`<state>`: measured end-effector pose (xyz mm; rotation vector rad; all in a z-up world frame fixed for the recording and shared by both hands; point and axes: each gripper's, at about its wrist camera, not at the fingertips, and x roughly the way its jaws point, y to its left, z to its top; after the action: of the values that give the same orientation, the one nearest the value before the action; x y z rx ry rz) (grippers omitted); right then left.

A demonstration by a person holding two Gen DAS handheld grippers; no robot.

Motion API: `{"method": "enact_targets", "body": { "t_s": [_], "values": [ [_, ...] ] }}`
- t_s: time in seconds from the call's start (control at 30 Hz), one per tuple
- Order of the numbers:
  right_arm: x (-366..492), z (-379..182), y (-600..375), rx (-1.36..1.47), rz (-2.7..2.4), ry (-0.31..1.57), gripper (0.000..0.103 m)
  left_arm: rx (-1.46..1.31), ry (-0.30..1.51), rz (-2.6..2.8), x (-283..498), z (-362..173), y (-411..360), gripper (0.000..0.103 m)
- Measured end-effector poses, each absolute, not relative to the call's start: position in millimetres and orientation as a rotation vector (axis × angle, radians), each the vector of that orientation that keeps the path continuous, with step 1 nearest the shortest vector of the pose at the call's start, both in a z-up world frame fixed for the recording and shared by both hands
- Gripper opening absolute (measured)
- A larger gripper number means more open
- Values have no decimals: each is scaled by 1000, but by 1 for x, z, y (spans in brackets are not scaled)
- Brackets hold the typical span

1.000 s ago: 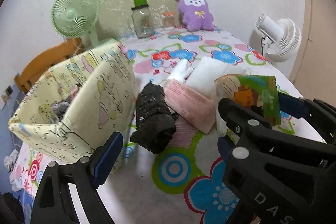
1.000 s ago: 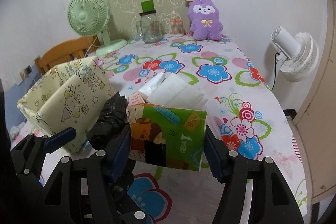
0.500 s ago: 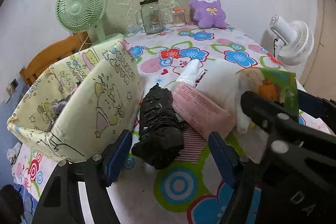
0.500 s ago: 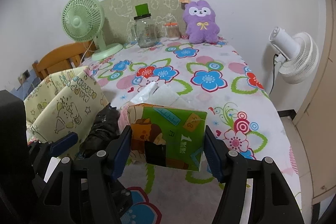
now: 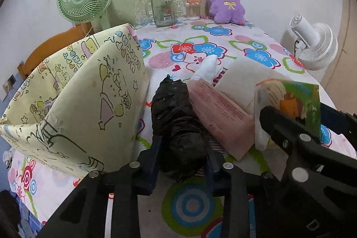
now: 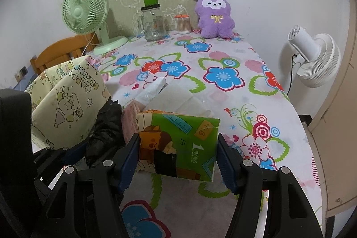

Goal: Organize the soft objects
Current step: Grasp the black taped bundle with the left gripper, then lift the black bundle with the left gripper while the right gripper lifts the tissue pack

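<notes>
The left gripper point(image 5: 181, 162) is narrowed around the near end of the black plastic-bag bundle point(image 5: 177, 124), both pads pressing its sides; the bundle lies on the floral tabletop point(image 5: 223, 52) just beside the yellow fabric storage bin point(image 5: 89, 104). The right gripper point(image 6: 177, 156) stands wide, clamping the green tissue pack point(image 6: 178, 144) by its ends, right of the bundle, in front of a pink tissue pack point(image 5: 221, 110).
</notes>
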<state>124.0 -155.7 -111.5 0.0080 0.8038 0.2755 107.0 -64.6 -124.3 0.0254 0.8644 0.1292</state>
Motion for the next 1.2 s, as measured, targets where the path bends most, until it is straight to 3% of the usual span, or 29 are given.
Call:
{"method": "enact_targets", "body": {
  "t_s": [0.4, 1.2],
  "values": [
    [116, -107, -156, 12, 256, 801, 67, 45, 873, 112, 101, -120, -66, 19],
    [88, -71, -165, 37, 238, 729, 67, 37, 805, 51, 75, -75, -78, 18]
  ]
}}
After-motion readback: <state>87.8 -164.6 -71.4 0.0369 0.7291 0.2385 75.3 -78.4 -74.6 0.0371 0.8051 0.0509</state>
